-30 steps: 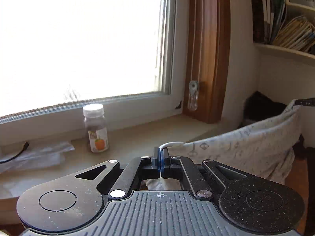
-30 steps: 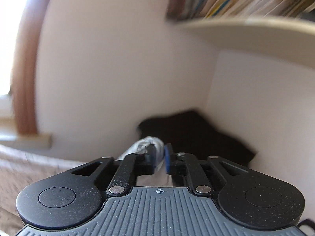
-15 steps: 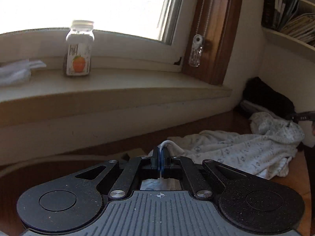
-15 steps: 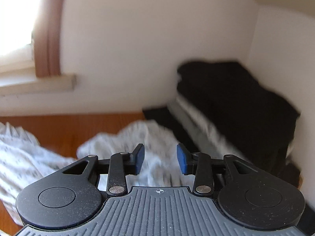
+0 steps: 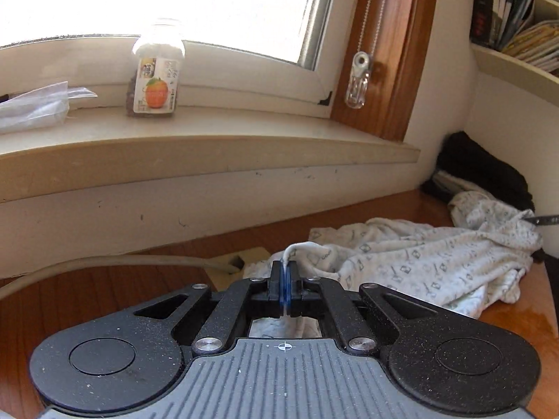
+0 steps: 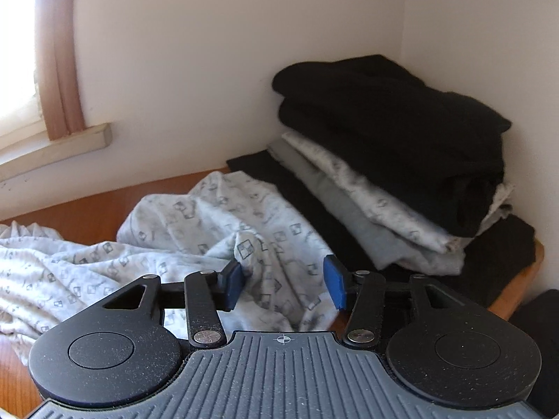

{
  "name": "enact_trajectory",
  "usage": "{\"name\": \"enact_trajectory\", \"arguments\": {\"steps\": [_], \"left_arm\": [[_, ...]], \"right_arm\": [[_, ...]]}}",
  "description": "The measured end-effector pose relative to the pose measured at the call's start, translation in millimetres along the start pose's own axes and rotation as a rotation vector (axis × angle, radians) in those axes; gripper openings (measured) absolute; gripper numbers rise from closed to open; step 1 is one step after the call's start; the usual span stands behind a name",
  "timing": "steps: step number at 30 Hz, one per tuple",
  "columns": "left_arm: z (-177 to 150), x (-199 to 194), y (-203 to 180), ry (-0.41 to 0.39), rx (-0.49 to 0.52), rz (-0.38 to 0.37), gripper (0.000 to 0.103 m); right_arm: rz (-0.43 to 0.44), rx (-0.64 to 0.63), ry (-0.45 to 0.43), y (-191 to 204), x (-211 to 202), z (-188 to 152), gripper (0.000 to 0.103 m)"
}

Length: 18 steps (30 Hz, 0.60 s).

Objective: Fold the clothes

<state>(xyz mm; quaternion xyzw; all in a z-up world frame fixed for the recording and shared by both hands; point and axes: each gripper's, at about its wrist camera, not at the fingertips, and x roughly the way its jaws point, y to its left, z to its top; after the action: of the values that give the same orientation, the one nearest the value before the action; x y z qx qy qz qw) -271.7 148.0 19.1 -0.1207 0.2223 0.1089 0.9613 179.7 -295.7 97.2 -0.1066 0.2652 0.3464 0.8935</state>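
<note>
A white patterned garment (image 5: 419, 262) lies crumpled on the wooden table (image 5: 104, 289). My left gripper (image 5: 285, 272) is shut on an edge of it, and a fold of cloth sticks up between the blue pads. The right wrist view shows the same garment (image 6: 195, 230) heaped below my right gripper (image 6: 283, 279). Its jaws are opening, and the blue pads (image 6: 233, 281) stand apart over the cloth without pressing on it.
A stack of folded clothes (image 6: 391, 160), black on top, fills the table's corner by the wall. A windowsill (image 5: 174, 139) holds a jar (image 5: 155, 80) and a plastic bag (image 5: 35, 104). A grey cable (image 5: 104, 262) runs across the table. Books stand on a shelf (image 5: 506, 24).
Both grippers came down and the stretched garment now lies slack on the table. The right gripper's jaws parted and let go of the cloth. The left stayed shut on its edge.
</note>
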Motion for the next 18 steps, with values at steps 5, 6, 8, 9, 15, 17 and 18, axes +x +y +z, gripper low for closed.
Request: {"name": "enact_trajectory", "arguments": {"steps": [5, 6, 8, 9, 15, 17, 18], "left_arm": [[-1, -2, -1, 0.000, 0.012, 0.002, 0.001], [-1, -2, -1, 0.004, 0.012, -0.001, 0.001], [0, -1, -2, 0.012, 0.022, -0.002, 0.001], [-1, -1, -3, 0.011, 0.030, 0.003, 0.001], [-1, -1, -3, 0.013, 0.036, 0.003, 0.001], [-1, -1, -3, 0.018, 0.030, -0.012, 0.001], [0, -2, -5, 0.019, 0.033, -0.030, 0.001]], "right_arm": [[-0.024, -0.026, 0.015, -4, -10, -2, 0.059], [-0.018, -0.036, 0.037, -4, -7, -6, 0.066], [-0.007, -0.056, 0.081, -3, -2, -13, 0.066], [-0.001, -0.064, 0.100, -3, 1, -17, 0.066], [0.038, -0.043, 0.085, -6, 2, -18, 0.016], [0.045, -0.059, 0.066, -4, -3, -14, 0.012], [0.045, -0.057, 0.041, -4, -7, -8, 0.010]]}}
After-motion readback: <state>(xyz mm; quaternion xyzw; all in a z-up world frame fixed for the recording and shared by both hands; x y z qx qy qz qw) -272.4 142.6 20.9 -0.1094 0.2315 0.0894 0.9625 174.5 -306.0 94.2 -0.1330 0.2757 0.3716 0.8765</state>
